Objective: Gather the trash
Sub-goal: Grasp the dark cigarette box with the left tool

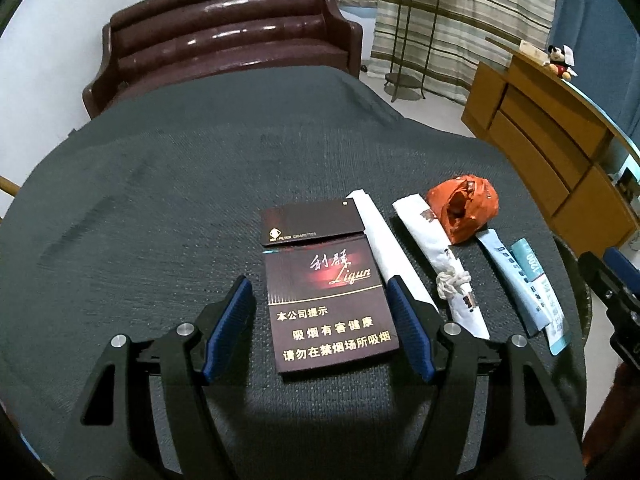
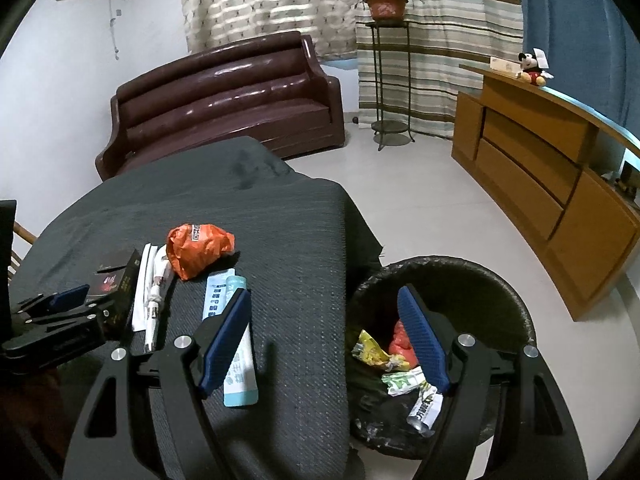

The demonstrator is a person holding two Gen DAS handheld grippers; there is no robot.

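A dark cigarette pack [image 1: 326, 288] lies flat on the grey-covered table [image 1: 160, 200]. My left gripper [image 1: 320, 324] is open with a finger on each side of the pack, close above it. To the right lie a white paper sleeve [image 1: 384, 240], a white chopstick wrapper [image 1: 440, 264], a crumpled orange bag [image 1: 464, 208] and blue sachets [image 1: 528, 292]. My right gripper [image 2: 332, 340] is open and empty, over the table's right edge and the black bin [image 2: 440, 280], which holds several wrappers. The orange bag [image 2: 198, 248] and a blue sachet [image 2: 240, 360] show there too.
A brown leather sofa [image 1: 224, 36] stands behind the table. A wooden cabinet [image 2: 540, 168] with a plush toy [image 2: 532, 68] is at the right. A plant stand [image 2: 390, 80] is by the curtains. The tiled floor lies beyond the bin.
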